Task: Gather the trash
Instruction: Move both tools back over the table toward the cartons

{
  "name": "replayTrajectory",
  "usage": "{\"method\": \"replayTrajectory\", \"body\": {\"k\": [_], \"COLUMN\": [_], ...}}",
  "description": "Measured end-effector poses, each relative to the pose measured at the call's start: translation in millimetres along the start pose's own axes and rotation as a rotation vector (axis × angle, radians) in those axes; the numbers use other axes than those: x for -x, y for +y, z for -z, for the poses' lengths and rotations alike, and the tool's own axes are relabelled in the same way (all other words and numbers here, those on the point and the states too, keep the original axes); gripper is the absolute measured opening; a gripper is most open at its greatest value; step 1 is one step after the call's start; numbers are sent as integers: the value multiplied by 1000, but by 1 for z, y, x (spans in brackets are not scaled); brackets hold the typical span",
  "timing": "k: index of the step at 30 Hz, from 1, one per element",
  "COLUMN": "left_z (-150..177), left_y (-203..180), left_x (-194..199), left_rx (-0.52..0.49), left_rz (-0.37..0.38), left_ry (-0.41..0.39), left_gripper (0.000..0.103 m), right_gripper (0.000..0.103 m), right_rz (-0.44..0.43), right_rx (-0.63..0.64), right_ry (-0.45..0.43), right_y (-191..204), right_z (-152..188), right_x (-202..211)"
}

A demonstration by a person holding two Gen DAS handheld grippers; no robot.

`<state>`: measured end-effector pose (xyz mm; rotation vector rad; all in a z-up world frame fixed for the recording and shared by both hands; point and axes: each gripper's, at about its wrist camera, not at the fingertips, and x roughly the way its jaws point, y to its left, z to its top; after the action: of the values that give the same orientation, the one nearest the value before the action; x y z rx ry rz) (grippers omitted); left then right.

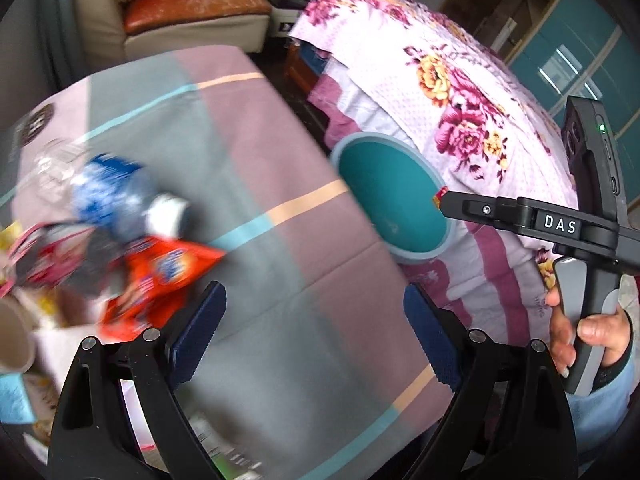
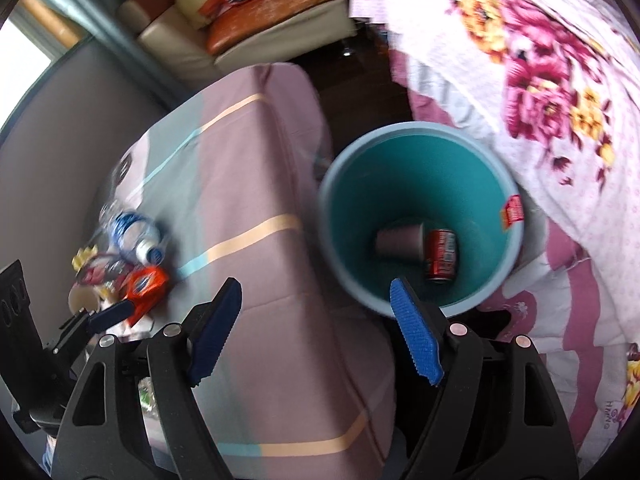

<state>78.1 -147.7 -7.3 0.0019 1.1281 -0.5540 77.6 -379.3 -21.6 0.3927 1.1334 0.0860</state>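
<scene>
Trash lies heaped on the striped tablecloth: a clear bottle with a blue label (image 1: pixel 108 192) (image 2: pixel 136 236), an orange wrapper (image 1: pixel 160 280) (image 2: pixel 144 284) and a paper cup (image 2: pixel 82 300). The teal bin (image 2: pixel 360 200) (image 1: pixel 384 176) stands on the floor between table and bed. It holds a red can (image 2: pixel 440 256) and a paper cup (image 2: pixel 400 240). My left gripper (image 1: pixel 312 336) is open and empty over the cloth, right of the heap. My right gripper (image 2: pixel 314 332) is open and empty above the near rim of the bin and the table edge.
A bed with a floral cover (image 1: pixel 440 80) (image 2: pixel 540 80) crowds the bin on the right. A cream sofa with an orange cushion (image 1: pixel 192 12) stands behind the table (image 2: pixel 256 160). A hand (image 1: pixel 580 332) holds the right gripper's handle. A narrow dark floor gap separates table and bed.
</scene>
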Motion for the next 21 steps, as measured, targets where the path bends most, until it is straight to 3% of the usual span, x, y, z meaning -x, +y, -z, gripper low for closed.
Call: {"method": "replayTrajectory", "body": {"k": [11,21], "left_z": [51,131], "left_y": [76,181], "left_x": [80,131], "left_rx": [-30,172], "left_rz": [-109,-197], "left_ry": [-48,-79], "left_gripper": [91,91], "right_gripper": [74,74], "right_rz": [-52,-125], "right_rx": [186,473], "right_ry": [72,223], "right_y": [100,210], "right_z": [29,73], "right_x": [4,-22]}}
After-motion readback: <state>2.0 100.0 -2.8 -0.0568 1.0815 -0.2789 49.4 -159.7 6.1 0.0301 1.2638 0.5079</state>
